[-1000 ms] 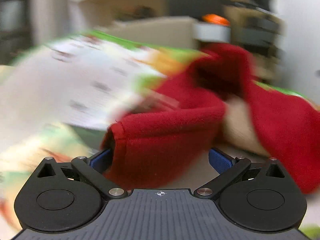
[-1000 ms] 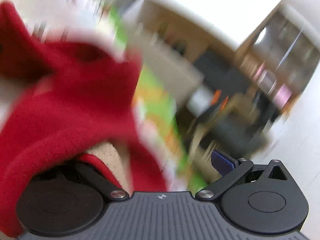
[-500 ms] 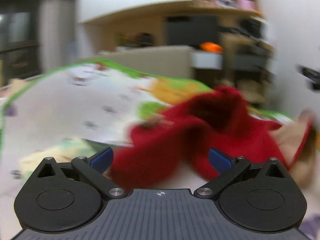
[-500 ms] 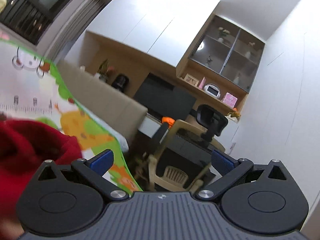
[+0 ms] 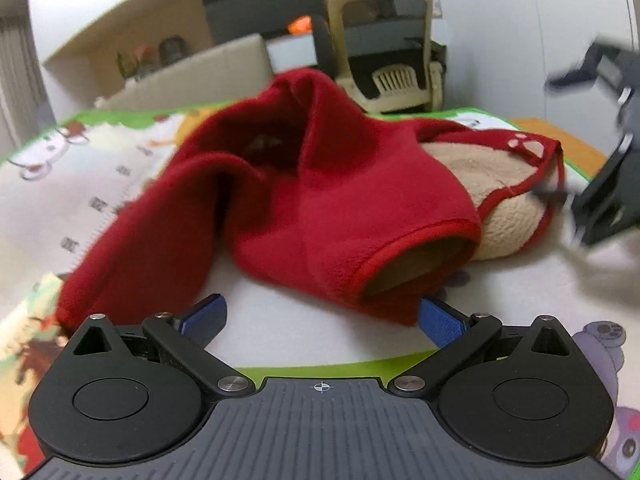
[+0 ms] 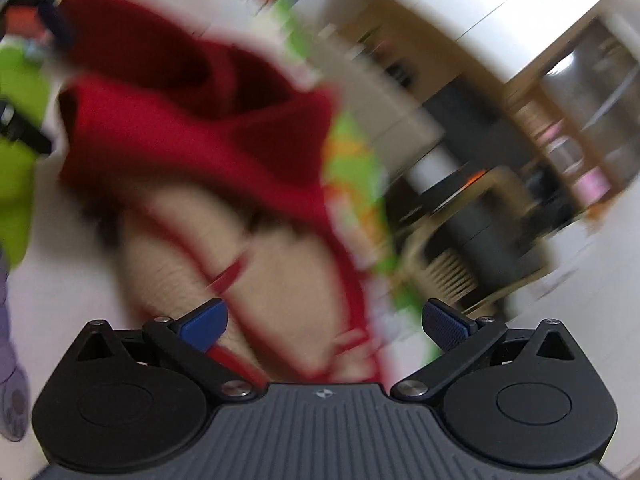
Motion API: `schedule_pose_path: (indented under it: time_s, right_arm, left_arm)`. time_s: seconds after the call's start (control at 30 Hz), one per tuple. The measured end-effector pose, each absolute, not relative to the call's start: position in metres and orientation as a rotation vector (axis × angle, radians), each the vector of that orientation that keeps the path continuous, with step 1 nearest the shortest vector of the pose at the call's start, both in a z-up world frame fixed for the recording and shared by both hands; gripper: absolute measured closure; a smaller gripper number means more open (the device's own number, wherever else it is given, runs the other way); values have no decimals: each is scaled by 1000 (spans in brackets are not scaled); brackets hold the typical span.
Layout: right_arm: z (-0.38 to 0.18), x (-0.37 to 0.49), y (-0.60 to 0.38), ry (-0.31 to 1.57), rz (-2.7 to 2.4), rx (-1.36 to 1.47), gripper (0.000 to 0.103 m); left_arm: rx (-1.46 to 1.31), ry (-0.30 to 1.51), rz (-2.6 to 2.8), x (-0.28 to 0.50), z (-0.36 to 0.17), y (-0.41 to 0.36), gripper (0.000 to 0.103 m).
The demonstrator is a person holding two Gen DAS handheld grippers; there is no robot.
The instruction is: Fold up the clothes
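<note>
Fleece fills the left wrist view: a red garment [image 5: 320, 184] with a beige lining lies crumpled on a colourful play mat [image 5: 100, 152], just ahead of the left gripper [image 5: 320, 320]. Its blue-padded fingers [image 5: 204, 316] stand spread wide and grasp nothing. A cuff-like red-edged opening lies just past the right-hand finger, seemingly touching its tip, while a long red sleeve trails down beyond the left-hand finger. Between the fingers only bare mat shows. Farther out, past the garment, stands a beige chair [image 5: 384, 44]. At the far right edge, beside the beige lining, a dark blurred shape is the right gripper [image 5: 600, 184].

From the right wrist the picture is heavily smeared by motion. The right gripper [image 6: 322, 320] also has its fingers [image 6: 444, 324] parted, nothing pinched between them. The garment [image 6: 192, 128] lies ahead and toward the left-hand finger, its beige lining reaching down between the fingers. Whether the cloth touches the pads cannot be told through the blur. Shelving and furniture streak past the right-hand finger.
</note>
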State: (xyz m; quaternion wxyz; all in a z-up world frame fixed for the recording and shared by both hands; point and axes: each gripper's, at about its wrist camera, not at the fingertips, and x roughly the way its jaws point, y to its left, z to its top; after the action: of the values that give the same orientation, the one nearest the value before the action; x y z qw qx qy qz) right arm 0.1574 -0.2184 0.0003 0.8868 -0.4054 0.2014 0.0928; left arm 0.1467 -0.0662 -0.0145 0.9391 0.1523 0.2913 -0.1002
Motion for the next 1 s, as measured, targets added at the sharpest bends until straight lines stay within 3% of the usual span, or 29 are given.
schedule_pose_path:
  time_s: [0.1, 0.2, 0.27, 0.43, 0.5, 0.7, 0.83, 1.0]
  right_arm:
    - [-13, 181, -206, 365, 102, -882, 0]
    - [32, 196, -206, 145, -124, -746, 0]
    - [67, 201, -215, 115, -124, -622, 0]
    - [29, 198, -224, 210, -105, -780, 0]
    - [13, 200, -226, 255, -114, -811, 0]
    - [17, 208, -225, 277, -137, -774, 0]
    - [33, 203, -231, 270, -166, -783, 0]
    - [73, 174, -255, 278, -149, -784, 0]
  left_arm:
    - [325, 614, -226, 160, -17, -78, 0]
    - [334, 551, -145, 177, -13, -81, 0]
    - [323, 478, -42, 190, -1, -69, 0]
    - [270, 310, 234, 198, 43, 0, 0]
    - [275, 351, 221, 198, 40, 15, 0]
    - [245, 540, -73, 174, 3, 3, 0]
    - [514, 520, 25, 177, -23, -15, 0]
    - [550, 448, 135, 166, 26, 46, 0]
